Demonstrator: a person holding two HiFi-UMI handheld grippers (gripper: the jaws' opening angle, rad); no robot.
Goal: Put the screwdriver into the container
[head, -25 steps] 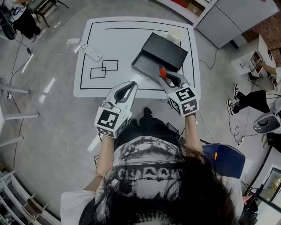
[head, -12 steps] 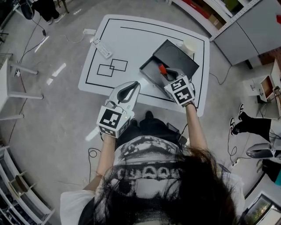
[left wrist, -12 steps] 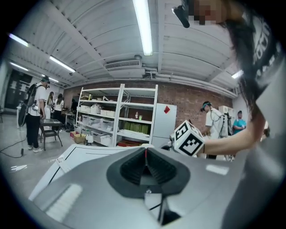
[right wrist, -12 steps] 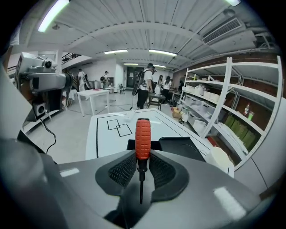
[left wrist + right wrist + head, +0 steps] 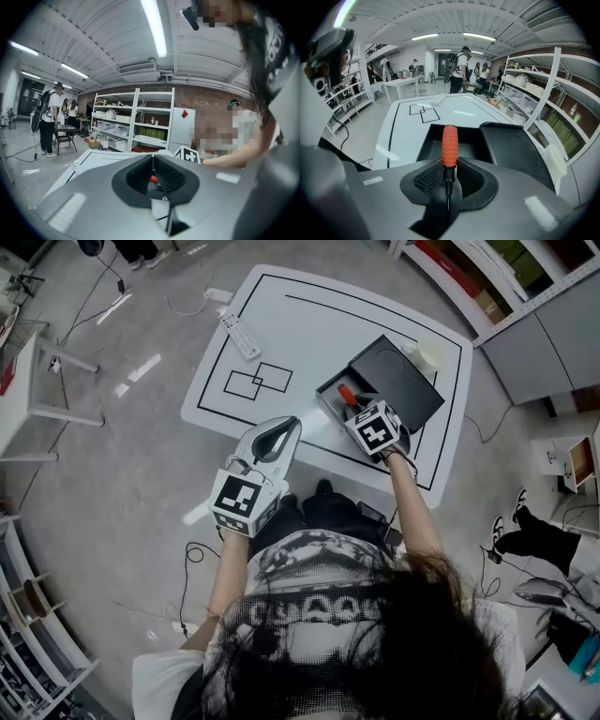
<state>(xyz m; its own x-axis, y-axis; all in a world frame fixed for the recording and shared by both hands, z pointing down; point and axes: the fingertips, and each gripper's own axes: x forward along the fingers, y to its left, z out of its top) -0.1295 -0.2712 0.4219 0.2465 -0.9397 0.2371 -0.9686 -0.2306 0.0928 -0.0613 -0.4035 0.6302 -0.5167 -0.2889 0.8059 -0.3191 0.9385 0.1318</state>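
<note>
The left gripper (image 5: 153,158) has its jaws together, tips meeting, with nothing clamped. In the hollow between the ribbed pads an orange-red bit of the screwdriver (image 5: 153,178) shows beyond. Past them lies a white table (image 5: 96,159), with a marker cube (image 5: 188,153) and a forearm (image 5: 234,158) at its right. Shelves (image 5: 133,122) stand behind, and people (image 5: 49,117) stand far left.

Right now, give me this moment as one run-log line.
right gripper: shut on screwdriver | screwdriver: orange handle above open black box | left gripper: shut, empty | drop: not yet done
</note>
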